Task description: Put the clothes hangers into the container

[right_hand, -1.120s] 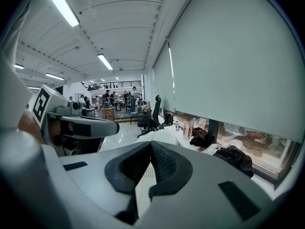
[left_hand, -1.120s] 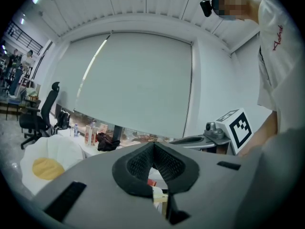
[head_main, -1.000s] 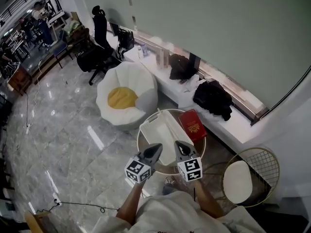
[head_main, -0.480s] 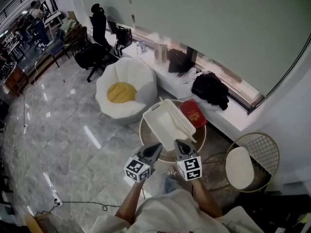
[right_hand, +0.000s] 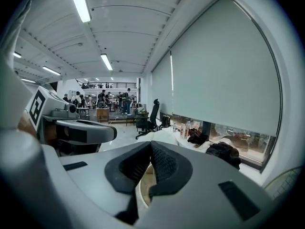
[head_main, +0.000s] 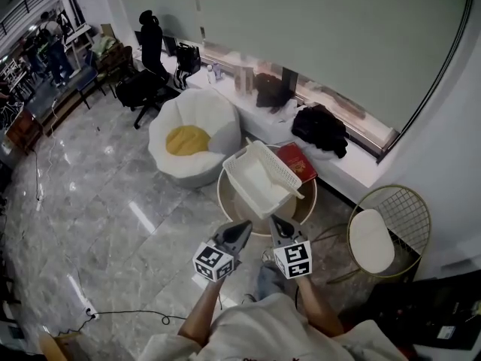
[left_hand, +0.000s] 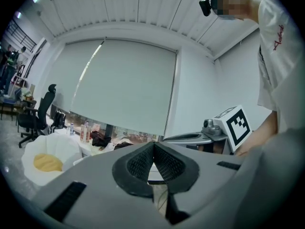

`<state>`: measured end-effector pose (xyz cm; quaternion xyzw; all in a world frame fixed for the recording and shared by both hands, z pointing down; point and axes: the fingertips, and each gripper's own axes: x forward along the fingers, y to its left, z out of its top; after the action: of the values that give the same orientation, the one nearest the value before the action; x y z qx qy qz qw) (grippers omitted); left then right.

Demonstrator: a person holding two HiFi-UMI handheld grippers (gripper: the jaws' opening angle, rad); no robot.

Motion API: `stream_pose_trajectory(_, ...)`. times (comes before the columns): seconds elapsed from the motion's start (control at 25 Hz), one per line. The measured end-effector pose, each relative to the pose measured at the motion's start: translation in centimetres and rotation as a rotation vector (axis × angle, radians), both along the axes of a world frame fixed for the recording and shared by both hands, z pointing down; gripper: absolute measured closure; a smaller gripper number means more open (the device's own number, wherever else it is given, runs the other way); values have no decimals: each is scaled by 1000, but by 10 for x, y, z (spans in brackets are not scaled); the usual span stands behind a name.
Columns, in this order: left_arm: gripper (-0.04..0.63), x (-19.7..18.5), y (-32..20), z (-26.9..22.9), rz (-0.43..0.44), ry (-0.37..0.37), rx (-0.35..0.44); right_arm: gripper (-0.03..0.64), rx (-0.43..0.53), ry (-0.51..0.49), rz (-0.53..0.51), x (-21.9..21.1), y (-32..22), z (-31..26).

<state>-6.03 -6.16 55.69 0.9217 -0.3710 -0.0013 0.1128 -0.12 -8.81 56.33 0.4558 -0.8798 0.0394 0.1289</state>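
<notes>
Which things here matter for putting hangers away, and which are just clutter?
Job: white slatted basket, left gripper, right gripper; no hangers clearly visible.
Lying about: red box, beanbag chair, wire chair, black bag, office chair.

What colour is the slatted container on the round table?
White. The container shows best in the head view.

Floor (head_main: 113,224) open left; container (head_main: 279,170) crowds table (head_main: 299,207); beanbag (head_main: 195,138), chair (head_main: 387,232) flank.
</notes>
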Motion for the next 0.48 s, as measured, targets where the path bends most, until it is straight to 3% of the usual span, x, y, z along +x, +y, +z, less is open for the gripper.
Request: stream_pose_trajectory(0.48,566,2,78,-8,13,1,25,586,28,9,17,-1,80,-8)
